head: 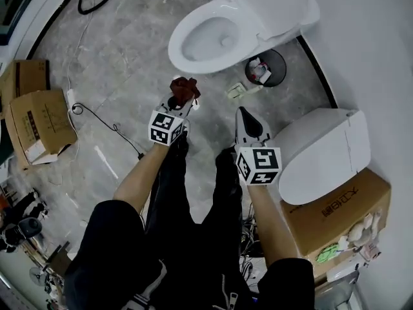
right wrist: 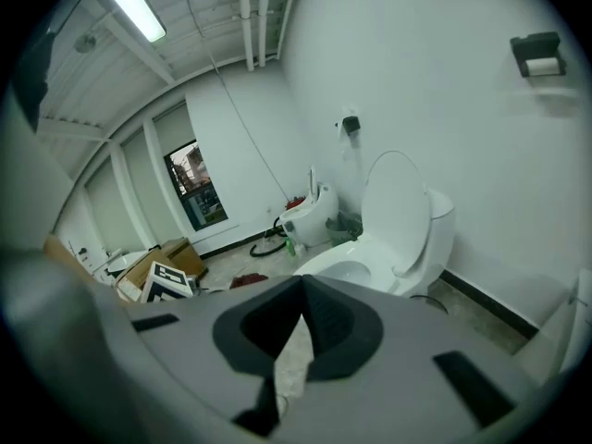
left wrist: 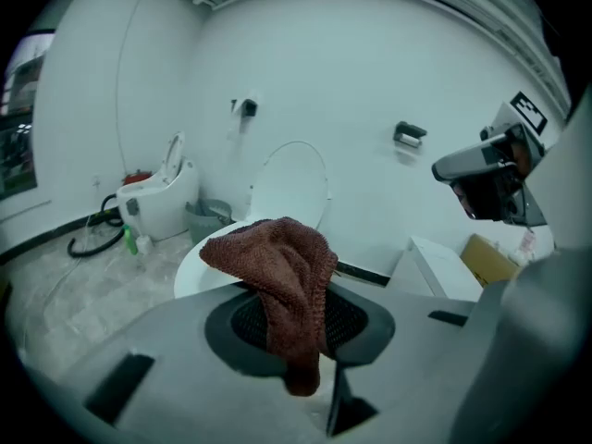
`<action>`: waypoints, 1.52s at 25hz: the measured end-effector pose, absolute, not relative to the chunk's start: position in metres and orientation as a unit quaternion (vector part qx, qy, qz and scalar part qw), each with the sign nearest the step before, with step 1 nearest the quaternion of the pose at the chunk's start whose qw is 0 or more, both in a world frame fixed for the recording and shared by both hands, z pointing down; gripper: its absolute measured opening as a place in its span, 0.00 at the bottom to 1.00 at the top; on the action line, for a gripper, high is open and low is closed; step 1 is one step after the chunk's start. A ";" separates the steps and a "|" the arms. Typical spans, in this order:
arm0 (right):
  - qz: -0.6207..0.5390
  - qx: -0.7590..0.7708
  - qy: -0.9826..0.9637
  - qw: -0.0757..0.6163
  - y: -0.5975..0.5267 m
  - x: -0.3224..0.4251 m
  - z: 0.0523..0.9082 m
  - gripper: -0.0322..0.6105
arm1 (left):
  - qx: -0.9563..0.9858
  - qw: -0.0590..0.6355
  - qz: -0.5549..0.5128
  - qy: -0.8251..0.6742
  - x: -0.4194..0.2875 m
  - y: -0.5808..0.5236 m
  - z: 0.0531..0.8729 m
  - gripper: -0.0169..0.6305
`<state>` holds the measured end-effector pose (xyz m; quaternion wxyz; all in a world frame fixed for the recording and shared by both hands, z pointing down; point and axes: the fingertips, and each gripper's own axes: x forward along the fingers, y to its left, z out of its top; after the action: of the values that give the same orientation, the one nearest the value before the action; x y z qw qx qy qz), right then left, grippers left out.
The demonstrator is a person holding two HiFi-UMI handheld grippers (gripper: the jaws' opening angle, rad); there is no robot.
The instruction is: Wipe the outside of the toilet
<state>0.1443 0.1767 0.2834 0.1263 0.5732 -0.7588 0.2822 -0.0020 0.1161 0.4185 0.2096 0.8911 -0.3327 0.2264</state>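
Room first: grey marbled floor (head: pixel 129 57), plain white walls (head: pixel 374 44), all a bit of a building-site bathroom.

Starting at the left of the head view, there are two cardboard boxes (head: pixel 39 124) stacked near the edge. A black hose (head: pixel 97 2) is looped in the upper left corner, and a thin cable (head: pixel 97 115) trails across the floor.

Moving in, the left gripper (head: pixel 175 103) is clamped down on a reddish-brown cloth (head: pixel 184 89). The cloth is bunched up and flops over the jaws, just short of the bowl rim and not touching it.

The toilet (head: pixel 213 37) sits top centre with its lid up against the wall. A black bin (head: pixel 266 66) with rubbish in it is tucked just to its right, and a grey bin (left wrist: pixel 208 218) stands further back.

The right gripper (head: pixel 242 113) is right of centre, with its jaws closed at the tips and nothing in them, hovering over the floor.

On the far right, a second toilet (head: pixel 322 150) sits with its lid down beside a third cardboard box (head: pixel 342 205).

Count:
- Three toilets, including a third toilet (left wrist: pixel 157 197) by the far wall in the left gripper view
- Three boxes
- Two bins
- One cloth
- Two grippers
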 end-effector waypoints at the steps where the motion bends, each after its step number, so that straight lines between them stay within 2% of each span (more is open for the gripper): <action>1: 0.282 0.568 -0.763 0.128 0.175 0.153 0.294 0.05 | 0.881 0.225 0.217 -0.355 -0.003 0.115 0.431 0.16; 6: 0.288 0.558 -0.768 0.125 0.170 0.184 0.348 0.05 | 0.838 0.266 0.186 -0.439 -0.016 0.113 0.493 0.15; 14: 0.302 0.533 -0.781 0.125 0.152 0.176 0.435 0.05 | 0.791 0.261 0.198 -0.516 -0.054 0.075 0.591 0.15; 27: 0.321 0.515 -0.784 0.131 0.157 0.190 0.522 0.05 | 0.761 0.259 0.222 -0.552 -0.060 0.024 0.707 0.15; 33: 0.338 0.518 -0.774 0.137 0.168 0.207 0.546 0.05 | 0.762 0.254 0.236 -0.548 -0.038 0.028 0.730 0.15; 38: 0.345 0.523 -0.769 0.128 0.166 0.220 0.550 0.05 | 0.788 0.256 0.235 -0.507 0.022 0.039 0.732 0.15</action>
<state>0.2200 0.1662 0.5500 0.1279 0.5230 -0.7691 0.3445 0.0224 0.0390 0.7320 0.2565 0.7885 -0.5074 0.2347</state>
